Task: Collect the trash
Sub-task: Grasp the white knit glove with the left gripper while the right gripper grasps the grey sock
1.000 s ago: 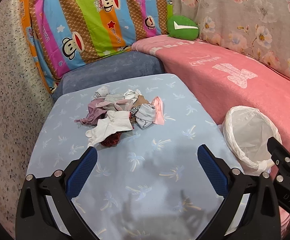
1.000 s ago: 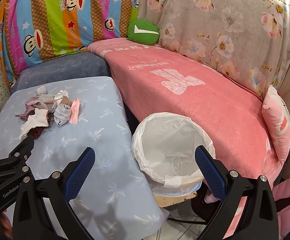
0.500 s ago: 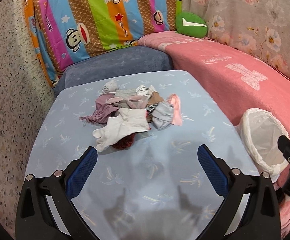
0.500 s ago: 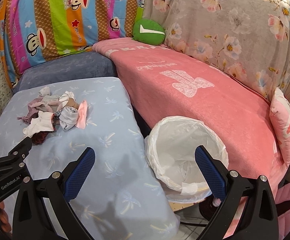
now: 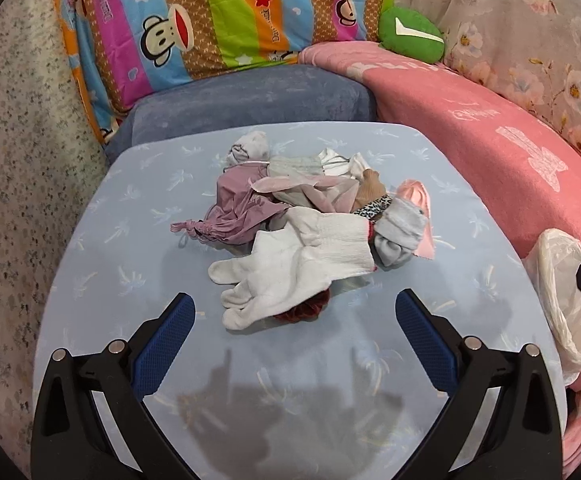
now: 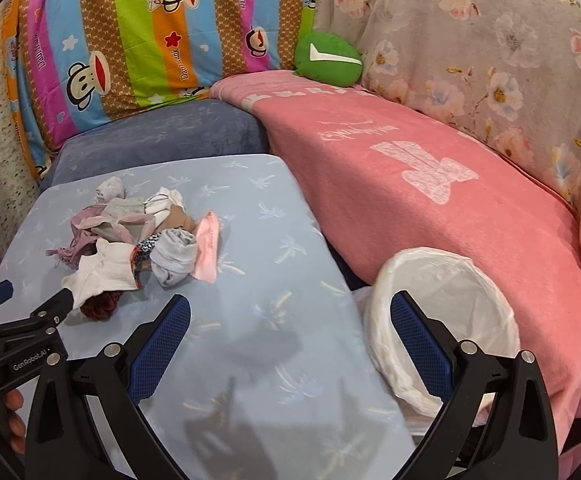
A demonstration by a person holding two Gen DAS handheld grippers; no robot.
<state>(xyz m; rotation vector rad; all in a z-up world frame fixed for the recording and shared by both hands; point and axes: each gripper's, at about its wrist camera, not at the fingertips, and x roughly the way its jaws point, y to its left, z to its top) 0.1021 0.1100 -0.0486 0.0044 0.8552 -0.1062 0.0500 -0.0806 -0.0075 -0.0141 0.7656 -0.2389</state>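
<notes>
Left hand-held gripper (image 5: 290, 312) hovers spread wide, empty, aimed at the white glove (image 5: 290, 268) fronting the trash pile (image 5: 306, 208) mid-desk (image 5: 130, 240). Right hand-held gripper (image 6: 290, 316) likewise wide, empty, beside lined bin (image 6: 442, 312) at the desk edge: short drop path, likely

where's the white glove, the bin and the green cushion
white glove (image 5: 290, 268), left wrist view, on its palm
bin (image 6: 442, 312), right wrist view, on the liner inside
green cushion (image 6: 328, 60), right wrist view, on its front face
</notes>
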